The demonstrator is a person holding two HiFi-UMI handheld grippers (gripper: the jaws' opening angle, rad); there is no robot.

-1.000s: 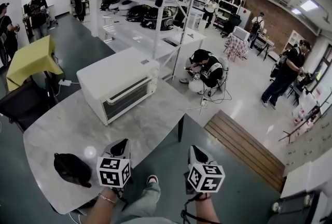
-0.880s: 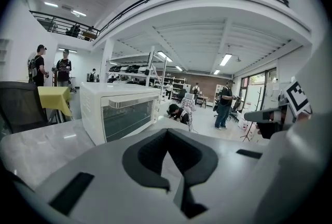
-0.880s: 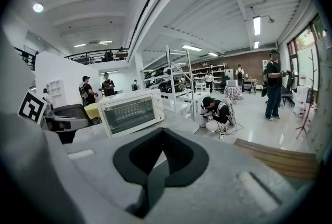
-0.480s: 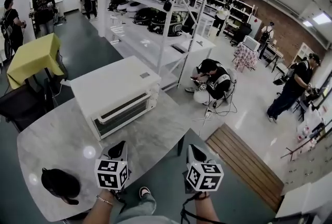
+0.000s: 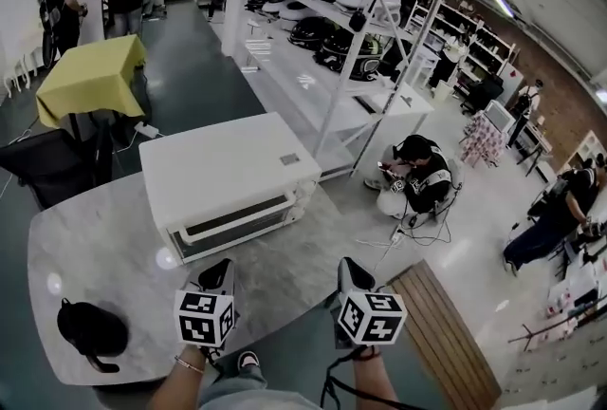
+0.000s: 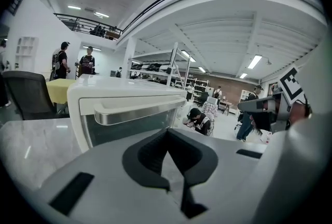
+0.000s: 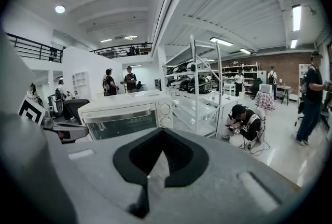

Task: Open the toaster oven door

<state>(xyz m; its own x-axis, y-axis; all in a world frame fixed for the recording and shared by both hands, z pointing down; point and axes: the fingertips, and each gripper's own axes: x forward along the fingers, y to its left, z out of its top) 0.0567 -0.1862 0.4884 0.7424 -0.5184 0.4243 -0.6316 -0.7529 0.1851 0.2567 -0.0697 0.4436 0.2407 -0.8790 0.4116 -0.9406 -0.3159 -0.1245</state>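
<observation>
A white toaster oven (image 5: pixel 228 173) stands on the grey marble table (image 5: pixel 95 247), its glass door (image 5: pixel 232 226) shut and facing me. The long handle (image 6: pixel 139 111) runs along the door's top edge. My left gripper (image 5: pixel 218 277) hovers over the table's near edge, a little short of the door, shut with nothing between its jaws. My right gripper (image 5: pixel 351 273) hangs beside it, off the table's right side, also shut and empty. In the right gripper view the oven (image 7: pixel 129 114) sits ahead and to the left, its two knobs (image 7: pixel 165 115) showing.
A black rounded object (image 5: pixel 90 327) lies on the table's near left. Behind the table stand a black chair (image 5: pixel 52 166) and a yellow-covered table (image 5: pixel 90 71). A white shelf rack (image 5: pixel 351 47) rises at the right. A person (image 5: pixel 417 176) sits on the floor beyond it.
The head view has swung left and closer, so the oven now sits more square and nearer to the grippers. Both grippers keep their place and stay shut.
</observation>
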